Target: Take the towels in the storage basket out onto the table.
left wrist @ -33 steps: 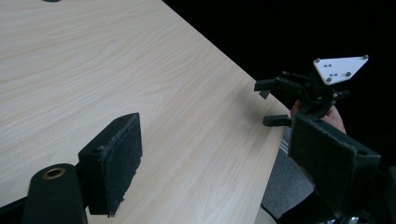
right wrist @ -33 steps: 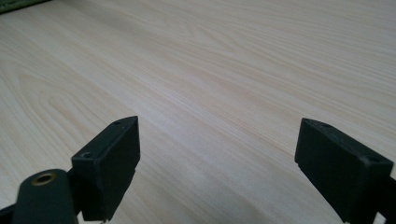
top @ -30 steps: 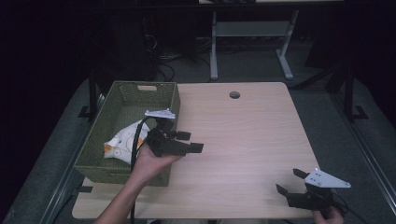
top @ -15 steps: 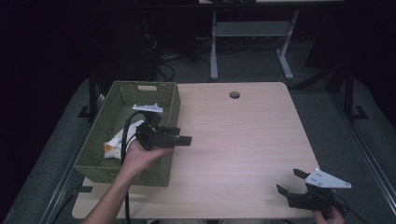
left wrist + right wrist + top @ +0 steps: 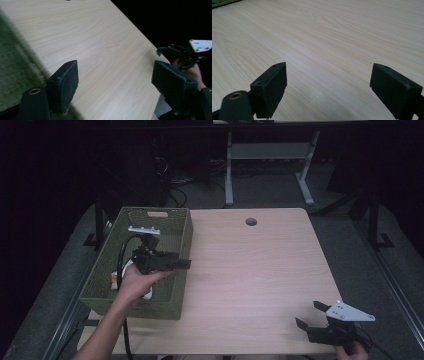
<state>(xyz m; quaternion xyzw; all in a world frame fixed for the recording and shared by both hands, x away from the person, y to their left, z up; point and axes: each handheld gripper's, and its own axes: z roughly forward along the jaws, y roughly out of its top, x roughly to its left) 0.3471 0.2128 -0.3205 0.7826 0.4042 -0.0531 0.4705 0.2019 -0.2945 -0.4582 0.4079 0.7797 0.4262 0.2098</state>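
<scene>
Over the right wall of the green woven basket (image 5: 177, 251), the left claw (image 5: 184, 264) hangs with its jaws spread wide and nothing between them, pointing out across the table (image 5: 260, 270). The left hand (image 5: 131, 282) that holds it sits above the basket's interior, and a black cable (image 5: 121, 265) loops from the claw back over the basket. Beneath that hand, on the basket's floor, a white and orange packet (image 5: 116, 279) peeks out; the hand covers most of it, so what it is cannot be made out. In the left claw's own view the basket is a green smear at the left edge (image 5: 15, 72), too blurred for detail, and the pale wood runs clear between the two pads.

Well away from the basket, at the table's near right corner, the right claw (image 5: 306, 316) rests low over the wood, also released, jaws apart and empty, with its grey three-cornered plate (image 5: 349, 312) on top. The right hand (image 5: 352, 350) is cut off by the bottom edge of the high view. From the left claw's view the same claw (image 5: 172, 51) appears far off against the dark. A sliver of the basket shows at the top left corner (image 5: 222, 3) of the right claw's view.

Beyond the basket, near the table's far edge, is a round hole (image 5: 251, 221). Past the table, white frame legs (image 5: 229, 170) and tangled cords stand on a dim floor, where little else can be told.
</scene>
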